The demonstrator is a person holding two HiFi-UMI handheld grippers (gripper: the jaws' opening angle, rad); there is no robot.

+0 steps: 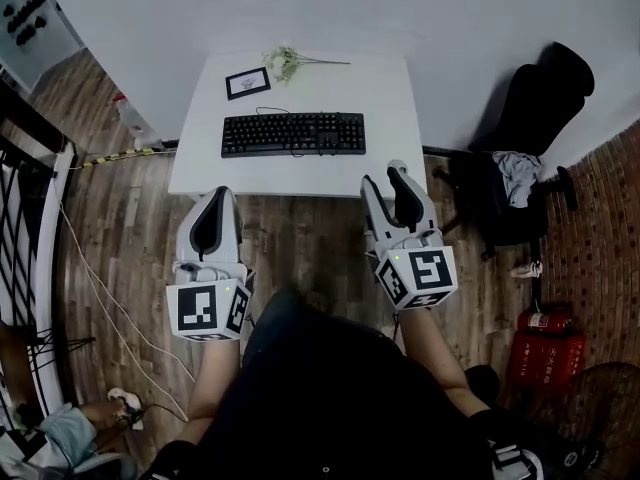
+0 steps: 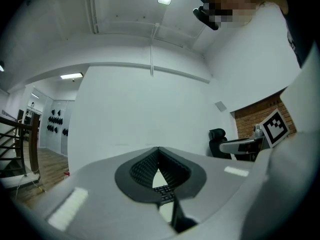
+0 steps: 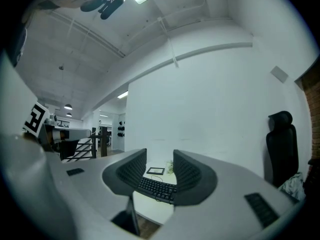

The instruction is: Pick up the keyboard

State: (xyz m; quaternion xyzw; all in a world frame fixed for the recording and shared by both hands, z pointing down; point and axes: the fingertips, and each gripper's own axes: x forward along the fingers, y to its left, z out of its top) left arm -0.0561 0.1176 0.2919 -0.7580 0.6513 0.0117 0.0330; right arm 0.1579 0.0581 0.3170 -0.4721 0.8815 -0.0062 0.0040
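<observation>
A black keyboard [image 1: 293,134] lies across the middle of a small white table [image 1: 385,88]. My left gripper [image 1: 212,196] hangs just short of the table's near left edge, shut, with nothing in it. My right gripper [image 1: 388,180] is at the near right edge, jaws open and empty. In the right gripper view the keyboard [image 3: 156,188] shows between the open jaws, still some way ahead. Through the left gripper view a sliver of the keyboard [image 2: 163,190] shows below the closed tips [image 2: 158,149].
A small framed picture [image 1: 247,83] and a sprig of flowers [image 1: 288,62] lie at the table's far edge. A black office chair [image 1: 520,158] with cloth on it stands to the right. A red extinguisher [image 1: 545,322] lies on the wooden floor.
</observation>
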